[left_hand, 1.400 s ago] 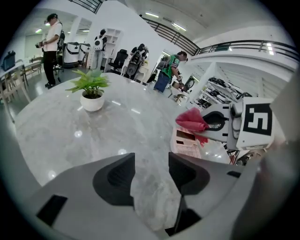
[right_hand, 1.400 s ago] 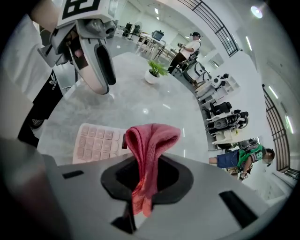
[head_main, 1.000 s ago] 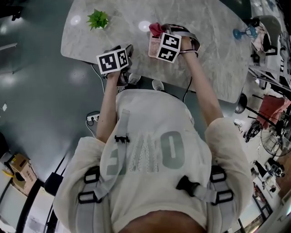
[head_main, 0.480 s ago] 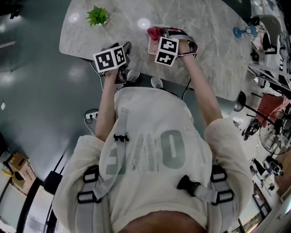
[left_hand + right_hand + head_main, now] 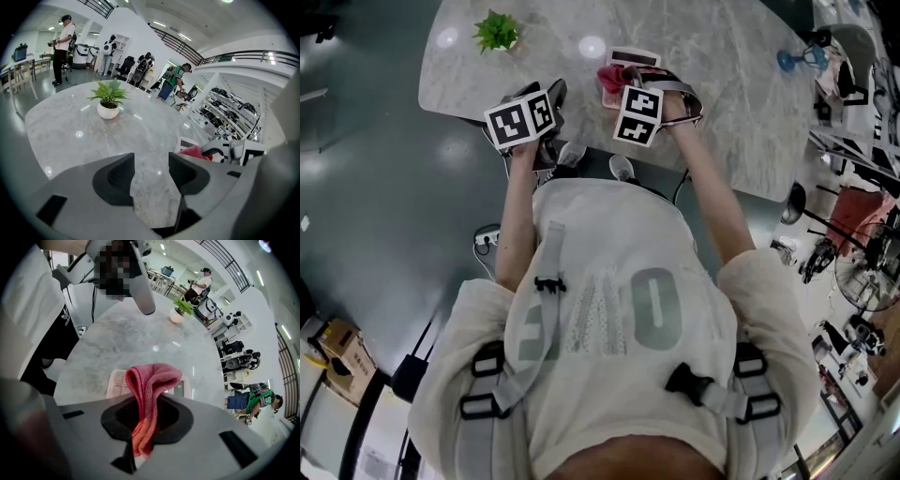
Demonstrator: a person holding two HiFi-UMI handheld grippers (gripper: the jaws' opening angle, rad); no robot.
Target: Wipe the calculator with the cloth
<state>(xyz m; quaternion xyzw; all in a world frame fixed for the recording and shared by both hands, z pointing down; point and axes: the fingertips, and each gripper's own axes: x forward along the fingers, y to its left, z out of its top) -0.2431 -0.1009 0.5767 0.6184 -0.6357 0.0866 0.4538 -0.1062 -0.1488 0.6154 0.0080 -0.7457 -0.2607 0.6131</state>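
The right gripper [image 5: 146, 420] is clamped on the pink cloth [image 5: 152, 378] — its fold bunched over the calculator [image 5: 117, 383], which lies by the marble table's [image 5: 731, 84] near edge. The left gripper [image 5: 151, 173] hovers beside it — jaws apart over bare marble.

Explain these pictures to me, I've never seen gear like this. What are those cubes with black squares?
No robot here: a person holds a gripper in each hand, and the patterned cubes are part of those grippers. One picture looks down from a camera on the person's head; the other two come from cameras riding on the grippers. On the marble table stand a pale calculator and a small potted plant. The right gripper has its fingers shut on a red cloth, held over the calculator. The left gripper is open, nothing between its fingers.
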